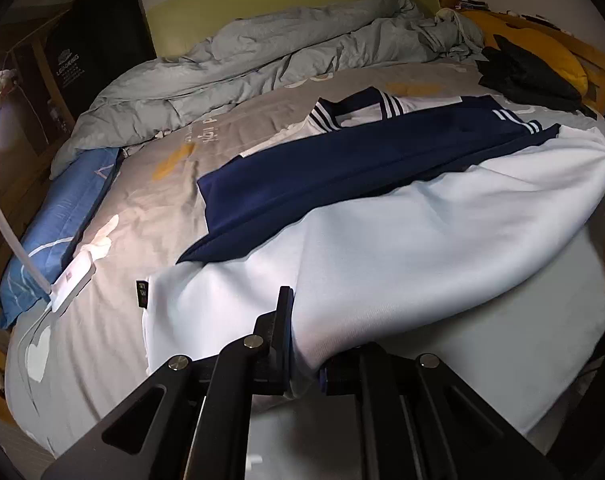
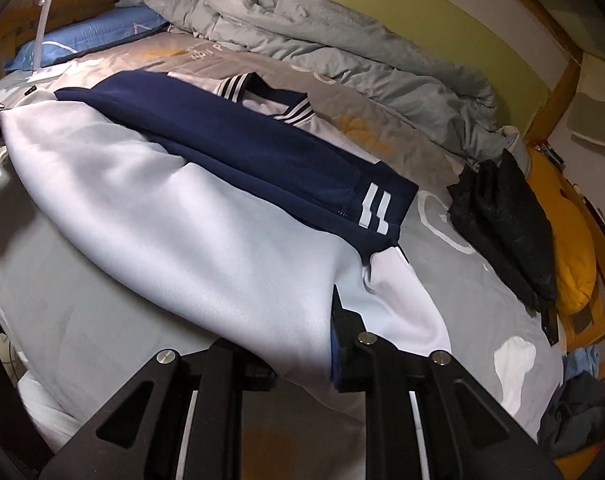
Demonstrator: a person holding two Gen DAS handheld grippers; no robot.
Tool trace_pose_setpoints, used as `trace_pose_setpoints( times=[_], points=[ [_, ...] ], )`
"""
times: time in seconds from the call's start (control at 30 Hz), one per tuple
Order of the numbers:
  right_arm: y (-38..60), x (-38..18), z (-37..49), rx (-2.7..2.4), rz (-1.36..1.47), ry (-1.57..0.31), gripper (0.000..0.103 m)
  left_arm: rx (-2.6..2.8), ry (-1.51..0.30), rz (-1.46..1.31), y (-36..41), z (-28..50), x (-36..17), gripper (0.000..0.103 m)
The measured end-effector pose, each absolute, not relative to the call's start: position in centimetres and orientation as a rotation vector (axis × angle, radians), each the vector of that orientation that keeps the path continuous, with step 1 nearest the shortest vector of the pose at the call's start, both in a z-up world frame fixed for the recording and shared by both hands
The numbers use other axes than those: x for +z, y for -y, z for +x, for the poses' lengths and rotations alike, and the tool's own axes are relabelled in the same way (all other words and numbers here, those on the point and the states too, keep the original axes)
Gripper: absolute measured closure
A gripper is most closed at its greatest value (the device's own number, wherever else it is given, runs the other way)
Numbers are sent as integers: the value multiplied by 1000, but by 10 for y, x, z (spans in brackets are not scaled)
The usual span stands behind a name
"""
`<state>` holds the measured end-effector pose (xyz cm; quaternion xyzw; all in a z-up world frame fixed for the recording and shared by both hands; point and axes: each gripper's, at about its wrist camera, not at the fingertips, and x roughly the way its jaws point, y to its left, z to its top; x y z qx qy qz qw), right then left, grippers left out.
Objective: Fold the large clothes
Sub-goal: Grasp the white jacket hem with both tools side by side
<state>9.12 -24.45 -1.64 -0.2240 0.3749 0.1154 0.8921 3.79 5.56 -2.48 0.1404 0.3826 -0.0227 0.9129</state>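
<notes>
One jacket [image 1: 382,240] on the bed, white body with navy sleeves and a striped collar (two white stripes on the collar band, two white bars on the one cuff I can see). It lies across the middle of the grey bedsheet [image 1: 150,208], and its white bottom edge is lifted off the sheet, stretched between my two tools. My left gripper [image 1: 302,344] is pinched tight on the white fabric at one corner, and my right gripper [image 2: 322,344] is clamped on the white fabric at the other corner, both sets of fingers nearly together with just cloth between them. The collar end sits flat further up the bed.

Around it: one rumpled grey duvet [image 1: 262,56] heaped along the green wall, one blue pillow [image 1: 58,232] at the side, one white lamp [image 1: 72,280] standing on the sheet beside that pillow, one black garment [image 2: 506,216] bunched up well apart from the jacket, and one yellow cushion [image 2: 574,240] just behind that.
</notes>
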Motion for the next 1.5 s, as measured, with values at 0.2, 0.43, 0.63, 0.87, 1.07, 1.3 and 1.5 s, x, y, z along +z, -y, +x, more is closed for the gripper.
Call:
trace_pose_setpoints(
  times=[0.2,0.43,0.63,0.87,1.07,1.3,1.5],
  points=[
    [254,5,109,264,-389,-759,84,-62,-831,239,-60,53,-5,91],
    [239,36,200,266,-391,-722,84,-123,-917,127,-90,159,32,88],
    [226,19,292,252,-344,-782,84,-86,-1002,206,-89,263,18,85],
    [219,-16,353,241,-281,-833,84,-55,-1009,226,-88,321,-19,85],
    [225,-26,379,211,-225,-787,85,-27,-899,260,-85,343,-25,85],
    [218,-51,411,168,-195,-798,84,-11,-933,231,-92,375,-57,84],
    [221,-58,414,168,-181,-820,76,1,-873,247,-91,368,-61,69]
  ],
)
